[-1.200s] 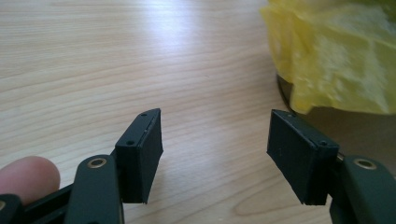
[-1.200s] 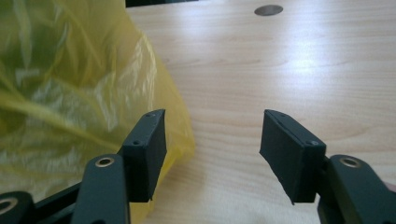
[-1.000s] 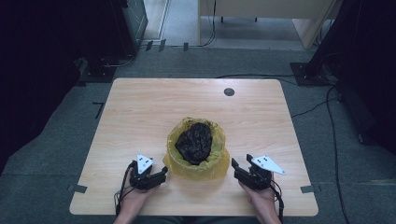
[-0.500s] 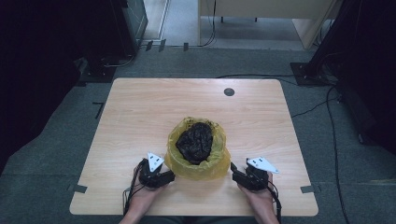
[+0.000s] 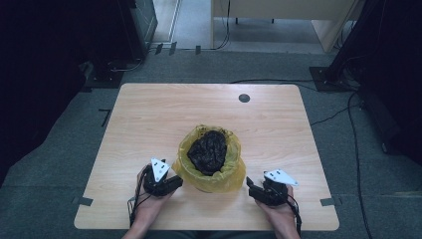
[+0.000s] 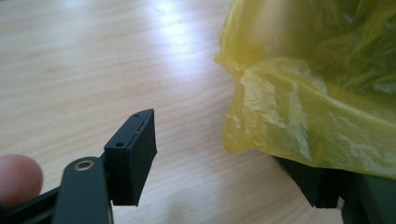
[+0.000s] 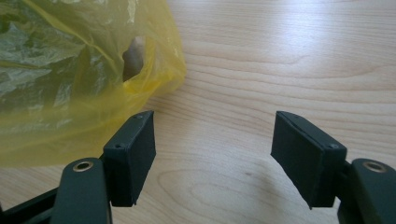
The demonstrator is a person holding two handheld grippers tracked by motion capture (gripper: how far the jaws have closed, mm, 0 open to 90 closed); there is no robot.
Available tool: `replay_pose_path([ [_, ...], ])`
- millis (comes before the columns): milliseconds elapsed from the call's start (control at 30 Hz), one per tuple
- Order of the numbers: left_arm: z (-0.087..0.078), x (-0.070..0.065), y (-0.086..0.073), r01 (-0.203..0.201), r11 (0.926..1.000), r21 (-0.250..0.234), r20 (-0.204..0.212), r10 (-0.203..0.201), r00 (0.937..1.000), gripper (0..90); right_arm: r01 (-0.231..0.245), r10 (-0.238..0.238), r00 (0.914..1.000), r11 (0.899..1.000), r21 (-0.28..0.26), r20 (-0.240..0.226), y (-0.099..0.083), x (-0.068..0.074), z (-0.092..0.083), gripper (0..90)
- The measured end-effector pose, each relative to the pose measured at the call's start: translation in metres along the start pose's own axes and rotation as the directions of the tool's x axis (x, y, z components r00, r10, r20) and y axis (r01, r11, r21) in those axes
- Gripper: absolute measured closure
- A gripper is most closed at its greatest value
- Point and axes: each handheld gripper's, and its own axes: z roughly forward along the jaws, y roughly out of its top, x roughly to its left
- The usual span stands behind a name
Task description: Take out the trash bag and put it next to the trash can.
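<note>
A yellow plastic bag [image 5: 219, 180] stands open on the wooden table [image 5: 149, 114], and a crumpled black mass [image 5: 209, 152] fills its mouth. My left gripper [image 5: 178, 182] lies at the bag's left side, open. In the left gripper view the bag [image 6: 303, 116] droops over the far jaw and hides most of it, without being pinched by the left gripper [image 6: 224, 172]. My right gripper [image 5: 250, 185] rests to the right of the bag. Its jaws have just been opening, with bare wood between them. In the right gripper view the bag [image 7: 60, 93] lies beside the left jaw of the right gripper [image 7: 215, 158].
A dark round grommet [image 5: 244, 98] sits near the table's far edge. The table's front edge runs just under both hands. Cables [image 5: 348, 114] trail over the grey floor at the right, and dark equipment [image 5: 119, 35] stands behind the table at the left.
The left gripper has edged a little to the right, towards the bag. The right gripper has stayed about where it was.
</note>
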Motion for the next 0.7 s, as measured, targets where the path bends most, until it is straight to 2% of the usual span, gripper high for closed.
replay_pose_path([
  [167, -0.008, -0.006, 0.007, -0.034, 0.9974, -0.064, -0.002, 0.034, 0.9994, 30.5, -0.002, 0.003, 0.9999, 1.0, 0.01, -0.016, -0.004, 0.0, -0.001, 30.4],
  [233, -0.011, -0.011, 0.008, -0.057, 0.9944, -0.089, -0.012, 0.056, 0.9983, 37.4, 0.009, -0.009, 0.9995, 1.0, 0.011, -0.029, -0.005, 0.004, -0.001, 28.7],
  [333, -0.012, -0.012, 0.008, -0.059, 0.9912, -0.118, 0.021, 0.062, 0.9978, 50.6, 0.018, -0.016, 0.9982, 1.0, 0.019, -0.058, -0.004, 0.011, 0.001, 26.5],
  [400, -0.013, -0.014, 0.008, -0.065, 0.9878, -0.142, 0.041, 0.072, 0.9966, 63.5, 0.036, -0.034, 0.9965, 0.999, 0.023, -0.076, -0.005, 0.017, 0.002, 25.2],
  [467, -0.014, -0.015, 0.008, -0.06, 0.9865, -0.152, 0.059, 0.069, 0.9958, 73.7, 0.064, -0.061, 0.9937, 0.998, 0.02, -0.094, -0.005, 0.024, 0.003, 24.5],
  [567, -0.016, -0.013, 0.01, -0.016, 0.9882, -0.152, 0.099, 0.031, 0.9946, 83.2, 0.1, -0.099, 0.9906, 0.995, 0.011, -0.094, -0.005, 0.034, 0.007, 22.7],
  [633, -0.017, -0.011, 0.011, 0.016, 0.9897, -0.142, 0.116, 0.0, 0.9933, 86.5, 0.112, -0.11, 0.9888, 0.994, 0.016, -0.1, -0.004, 0.04, 0.009, 22.0],
  [700, -0.018, -0.008, 0.013, 0.048, 0.9894, -0.137, 0.131, -0.03, 0.991, 88.2, 0.146, -0.143, 0.9827, 0.989, 0.019, -0.118, -0.004, 0.048, 0.011, 19.6],
])
